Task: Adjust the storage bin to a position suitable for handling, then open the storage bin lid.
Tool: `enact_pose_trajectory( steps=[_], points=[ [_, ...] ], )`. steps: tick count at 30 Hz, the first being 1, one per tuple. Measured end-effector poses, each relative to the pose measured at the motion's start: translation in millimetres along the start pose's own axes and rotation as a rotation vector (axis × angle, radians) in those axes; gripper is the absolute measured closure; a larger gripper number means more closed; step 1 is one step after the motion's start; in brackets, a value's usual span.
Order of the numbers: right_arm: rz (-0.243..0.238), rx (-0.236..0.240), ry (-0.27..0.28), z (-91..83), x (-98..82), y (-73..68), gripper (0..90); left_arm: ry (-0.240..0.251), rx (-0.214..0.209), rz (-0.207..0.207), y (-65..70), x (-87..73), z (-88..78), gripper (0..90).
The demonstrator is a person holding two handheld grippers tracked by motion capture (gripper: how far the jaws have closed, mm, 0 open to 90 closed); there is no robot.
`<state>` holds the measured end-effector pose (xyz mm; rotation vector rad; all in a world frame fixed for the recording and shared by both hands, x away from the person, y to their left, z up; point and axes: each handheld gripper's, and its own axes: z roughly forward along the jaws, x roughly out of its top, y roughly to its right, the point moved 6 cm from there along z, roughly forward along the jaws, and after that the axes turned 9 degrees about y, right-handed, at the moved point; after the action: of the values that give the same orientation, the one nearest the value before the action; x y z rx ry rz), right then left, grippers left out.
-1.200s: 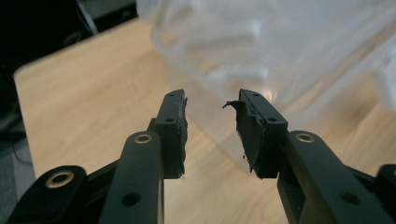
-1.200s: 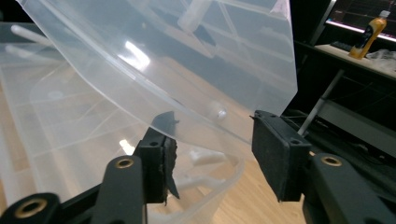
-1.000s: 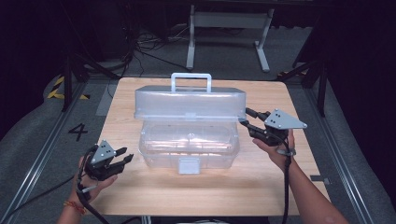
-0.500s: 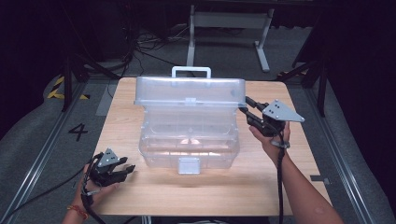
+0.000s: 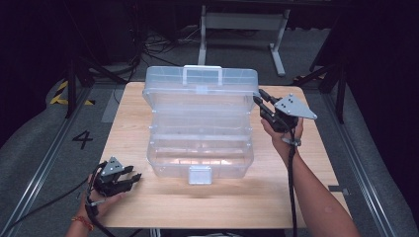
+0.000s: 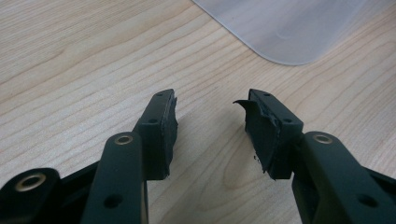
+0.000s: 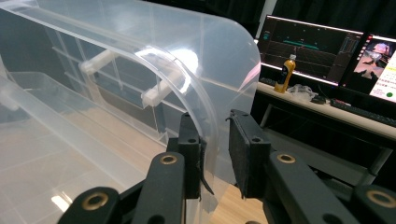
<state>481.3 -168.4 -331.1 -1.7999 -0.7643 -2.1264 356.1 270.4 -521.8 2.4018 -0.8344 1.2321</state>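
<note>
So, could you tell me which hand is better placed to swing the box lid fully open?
Right, probably: the right gripper has its jaws around the lid edge, while the left gripper rests open on the table, apart from the box.

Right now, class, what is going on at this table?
A person is working a clear plastic storage box on a wooden table with handheld tongs. The right tongs straddle the side edge of the box's raised lid; their jaws have just been closing, and one pad still stands off the plastic. The left tongs rest low near the table's front corner, jaws apart and holding nothing, beside the box's base.
</note>
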Motion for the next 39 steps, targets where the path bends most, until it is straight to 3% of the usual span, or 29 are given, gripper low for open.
enact_pose_trajectory(
  steps=[4, 11, 13, 16, 18, 34, 39],
  points=[
    [0.037, 0.013, -0.020, 7.9, 2.3, 6.8, 76.2, -0.001, -0.001, -0.001, 0.2, -0.1, 0.0, 53.5],
    [0.050, 0.028, -0.055, 20.1, 6.9, 15.8, 76.5, 0.002, -0.006, 0.008, -0.4, 0.2, 0.4, 53.2],
    [0.052, 0.029, -0.060, 23.6, 8.4, 17.9, 76.7, -0.001, -0.001, 0.018, -0.9, 0.4, 0.4, 52.7],
    [0.013, 0.019, -0.071, 27.2, 9.9, 20.5, 79.4, 0.004, 0.003, 0.007, -1.0, 0.9, 1.7, 49.5],
    [0.033, 0.027, -0.077, 29.5, 10.0, 22.9, 79.6, 0.002, 0.003, 0.006, -1.0, 1.0, 1.8, 48.3],
    [0.037, 0.014, -0.095, 51.0, 8.1, 35.4, 83.2, -0.005, 0.016, -0.002, -1.4, 0.8, 2.0, 42.8],
    [0.062, 0.013, -0.107, 58.3, 6.9, 39.6, 83.5, -0.005, 0.016, -0.002, -1.5, 0.8, 2.0, 42.6]
  ],
)
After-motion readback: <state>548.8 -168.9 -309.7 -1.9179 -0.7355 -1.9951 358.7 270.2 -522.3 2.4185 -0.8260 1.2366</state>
